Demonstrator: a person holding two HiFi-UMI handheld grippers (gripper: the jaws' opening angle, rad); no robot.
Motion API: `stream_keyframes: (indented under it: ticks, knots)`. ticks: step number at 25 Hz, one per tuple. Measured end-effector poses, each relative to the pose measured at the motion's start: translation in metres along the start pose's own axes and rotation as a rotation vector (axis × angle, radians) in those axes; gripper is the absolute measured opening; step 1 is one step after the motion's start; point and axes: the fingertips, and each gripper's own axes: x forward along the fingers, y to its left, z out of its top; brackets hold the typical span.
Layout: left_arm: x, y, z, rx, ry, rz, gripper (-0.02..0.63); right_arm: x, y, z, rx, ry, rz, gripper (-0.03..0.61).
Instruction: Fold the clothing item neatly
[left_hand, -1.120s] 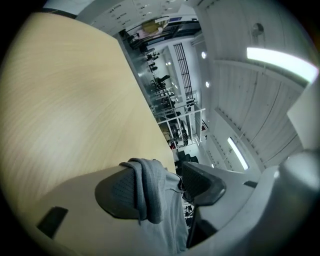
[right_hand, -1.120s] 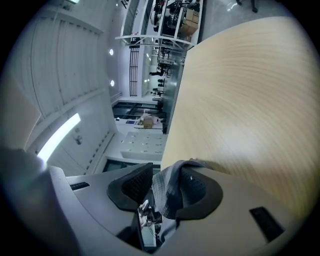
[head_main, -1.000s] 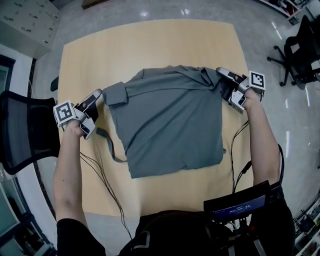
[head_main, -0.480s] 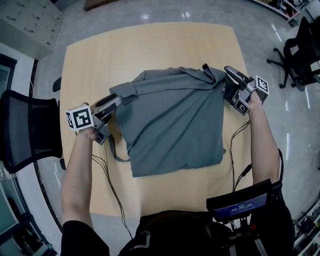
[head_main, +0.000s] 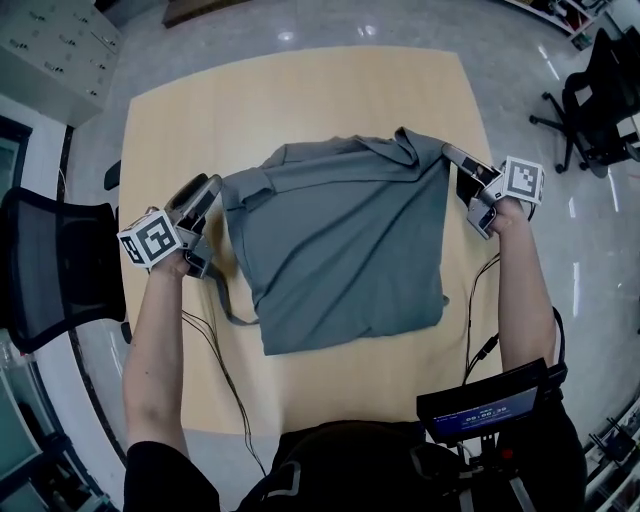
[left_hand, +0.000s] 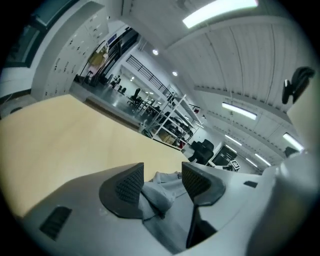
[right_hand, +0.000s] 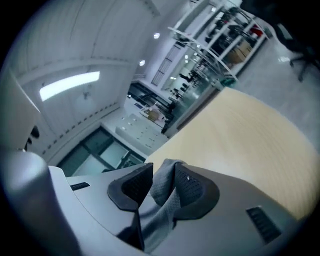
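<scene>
Head view: grey shirt (head_main: 340, 250) lies spread on the pale wooden worktop (head_main: 300, 90), roughly central. Its near hem is towards the person, and its far edge runs from one gripper to the other. The near part lies flat. The far edge shows folds and a raised peak close to the right-hand corner.

Left gripper (head_main: 212, 185): at the shirt's far left corner, held by the person's left hand over the left part of the worktop. In the left gripper view the left gripper (left_hand: 162, 182) has its jaws part-way apart with a bunched wad of the grey shirt (left_hand: 152, 192) pinched between the ribbed pads. The cloth sits hard against one pad and trails down and back under the other.

Right gripper (head_main: 450, 152): at the shirt's far right corner, near the right edge of the worktop. In the right gripper view the right gripper (right_hand: 162, 181) has its jaws closer together, clamped on a fold of the grey shirt (right_hand: 164, 192). The fold stands up between the pads and hangs below them.

Both gripper views are tilted, with the worktop edge running diagonally.

Surroundings: black mesh chair (head_main: 50, 270) left of the worktop. Thin black cables (head_main: 215, 350) cross the near left part of the worktop.
</scene>
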Motion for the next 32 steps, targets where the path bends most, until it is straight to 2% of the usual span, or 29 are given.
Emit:
stream_keyframes:
  ticks: [1, 3, 7, 8, 9, 11, 13, 16, 18, 21, 26, 29, 32]
  knots:
    - [-0.007, -0.006, 0.000, 0.026, -0.007, -0.006, 0.236, 0.001, 0.012, -0.001, -0.089, -0.003, 0.020, 0.140]
    - [-0.021, -0.022, -0.004, 0.070, -0.024, -0.024, 0.236, 0.000, 0.026, -0.002, -0.179, -0.024, 0.024, 0.140]
    - [-0.049, -0.045, -0.023, 0.179, -0.030, -0.005, 0.236, -0.027, 0.010, 0.020, -0.169, -0.139, -0.123, 0.141]
    - [-0.055, -0.050, -0.028, 0.211, -0.025, 0.008, 0.236, -0.033, 0.012, 0.021, -0.178, -0.147, -0.138, 0.140]
    - [-0.061, -0.056, -0.032, 0.238, -0.023, 0.017, 0.235, -0.036, 0.020, 0.018, -0.205, -0.143, -0.127, 0.140]
    - [-0.073, -0.073, -0.043, 0.274, -0.031, 0.014, 0.219, -0.040, 0.049, 0.006, -0.261, -0.136, -0.048, 0.138]
    - [-0.086, -0.092, -0.051, 0.305, -0.050, 0.008, 0.183, -0.042, 0.078, -0.014, -0.299, -0.141, 0.009, 0.107]
    - [-0.104, -0.120, -0.058, 0.359, -0.088, 0.017, 0.101, -0.044, 0.110, -0.054, -0.445, -0.088, -0.031, 0.055]
    - [-0.113, -0.132, -0.060, 0.350, -0.128, 0.034, 0.069, -0.047, 0.124, -0.077, -0.556, -0.061, -0.088, 0.015]
    - [-0.123, -0.150, -0.065, 0.314, -0.168, 0.052, 0.006, -0.057, 0.140, -0.099, -0.622, -0.082, -0.142, 0.009]
    - [-0.136, -0.185, -0.069, 0.360, -0.195, 0.063, 0.001, -0.084, 0.176, -0.110, -0.666, -0.205, -0.168, 0.009]
    - [-0.143, -0.200, -0.066, 0.374, -0.219, 0.078, 0.000, -0.094, 0.192, -0.114, -0.726, -0.239, -0.215, 0.011]
    - [-0.148, -0.222, -0.065, 0.422, -0.217, 0.057, 0.000, -0.105, 0.208, -0.119, -0.737, -0.264, -0.234, 0.009]
